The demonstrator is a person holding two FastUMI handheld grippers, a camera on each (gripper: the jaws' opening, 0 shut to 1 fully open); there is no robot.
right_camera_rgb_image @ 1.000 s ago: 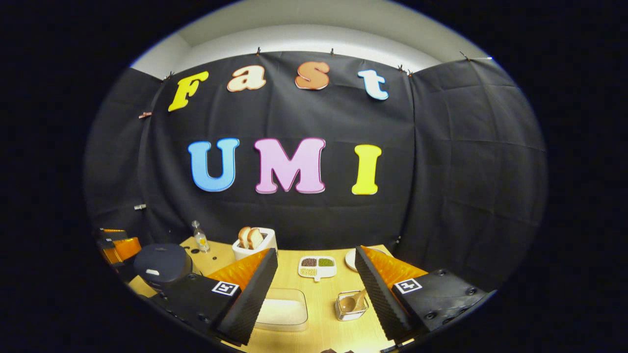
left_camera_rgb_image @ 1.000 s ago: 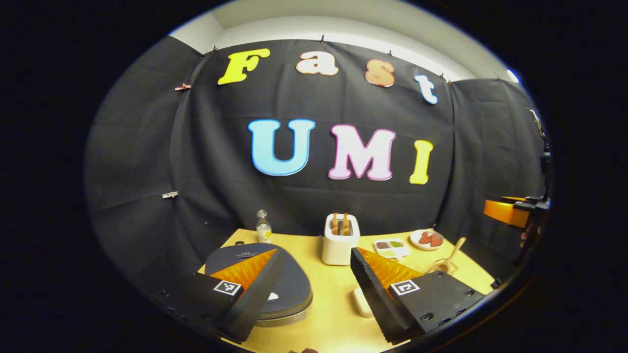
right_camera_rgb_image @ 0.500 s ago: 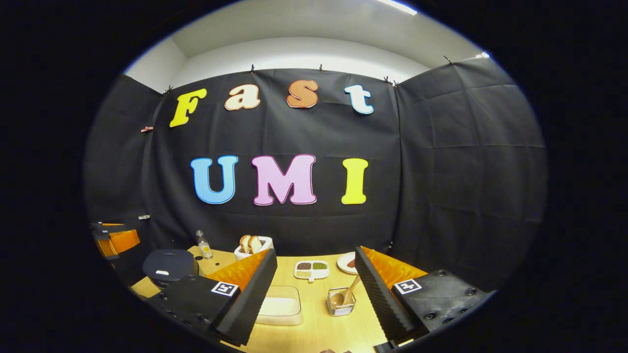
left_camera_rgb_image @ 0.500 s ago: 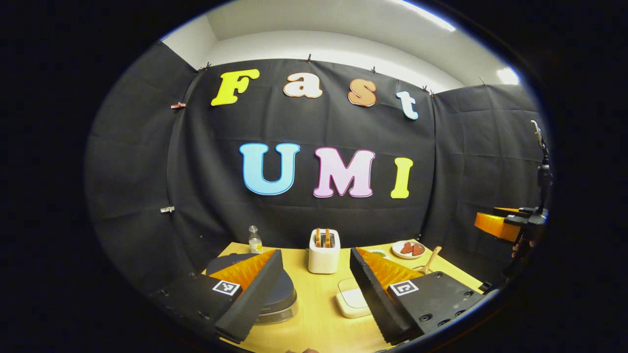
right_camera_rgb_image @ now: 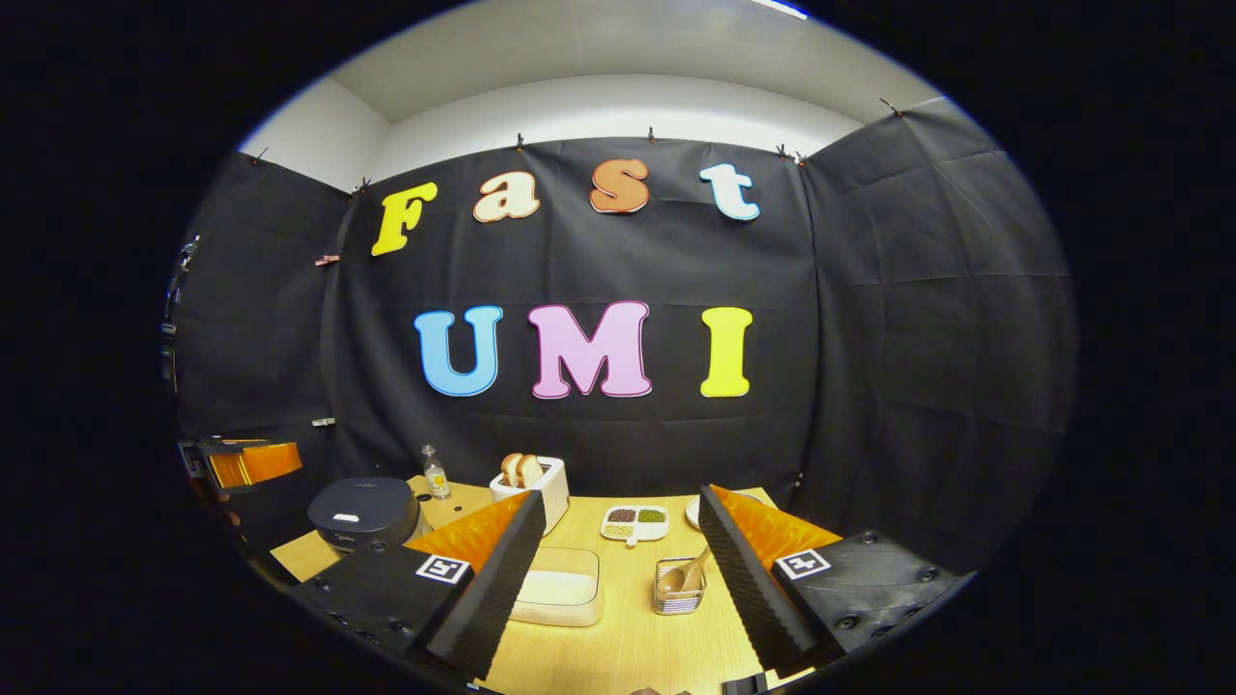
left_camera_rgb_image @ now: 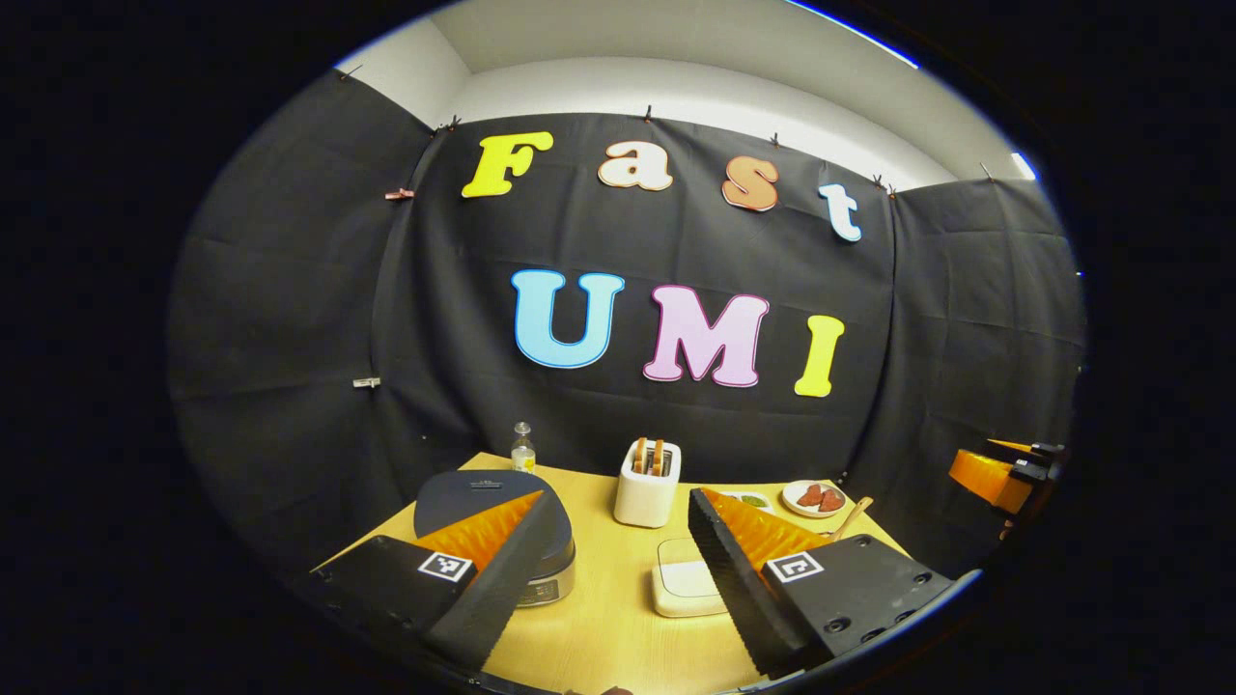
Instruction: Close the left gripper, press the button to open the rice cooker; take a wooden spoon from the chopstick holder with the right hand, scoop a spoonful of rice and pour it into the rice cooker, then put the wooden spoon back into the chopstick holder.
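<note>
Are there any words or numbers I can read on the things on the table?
None can be read.
Rice cooker: a small pale mark on the lid, too blurred to read.
Bottle: label too small to read.
Left tongs and right tongs: square black-and-white code patterns, no words.

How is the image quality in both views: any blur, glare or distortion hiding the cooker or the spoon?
Left gripper view: sharp, strong fisheye bending; the rice cooker is evenly lit, partly behind the left gripper's own finger. Right gripper view: sharp, same bending; the wooden spoon in the chopstick holder is small but clear between the right gripper's fingers; soft sheen on the table, no harsh glare.
</note>
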